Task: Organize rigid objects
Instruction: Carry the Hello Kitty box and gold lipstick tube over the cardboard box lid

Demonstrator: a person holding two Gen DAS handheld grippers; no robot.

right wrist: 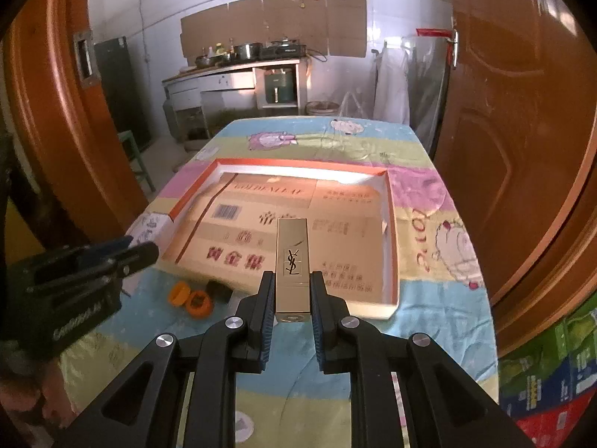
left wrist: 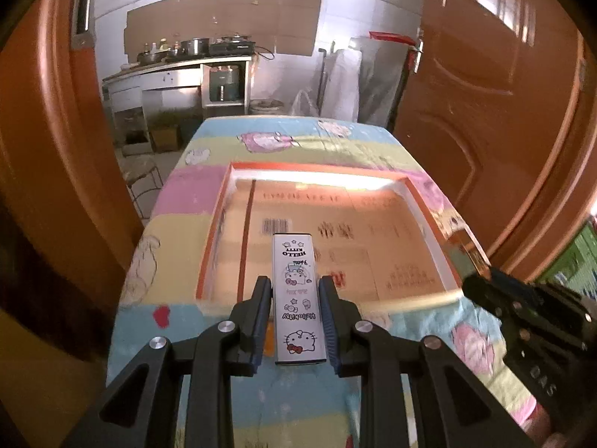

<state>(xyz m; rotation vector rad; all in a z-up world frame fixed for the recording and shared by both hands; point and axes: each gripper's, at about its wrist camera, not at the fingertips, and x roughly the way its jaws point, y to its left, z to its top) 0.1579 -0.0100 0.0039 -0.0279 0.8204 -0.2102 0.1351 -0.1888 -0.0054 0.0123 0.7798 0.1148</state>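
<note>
Gripper (right wrist: 293,287) clamps gold monogrammed lipstick (right wrist: 293,265).

The near end of the white cartoon-printed case (left wrist: 297,298) runs down between the left gripper (left wrist: 294,291) jaws, so its sides are covered there. The lower sides of the gold lipstick tube (right wrist: 293,268) are likewise covered by the right gripper (right wrist: 293,283) jaws. In the left wrist view, the near wall of the shallow orange-edged box (left wrist: 425,209) is smeared by blur, and its printed lettering is too blurred to read. At the left in the right wrist view, a small dark object (right wrist: 218,291) beside two orange round pieces (right wrist: 190,298) is too small to identify. Both views cut off the near edge of the surface (right wrist: 447,298). Items on the far kitchen counter (right wrist: 238,67) are too small to name.
</note>
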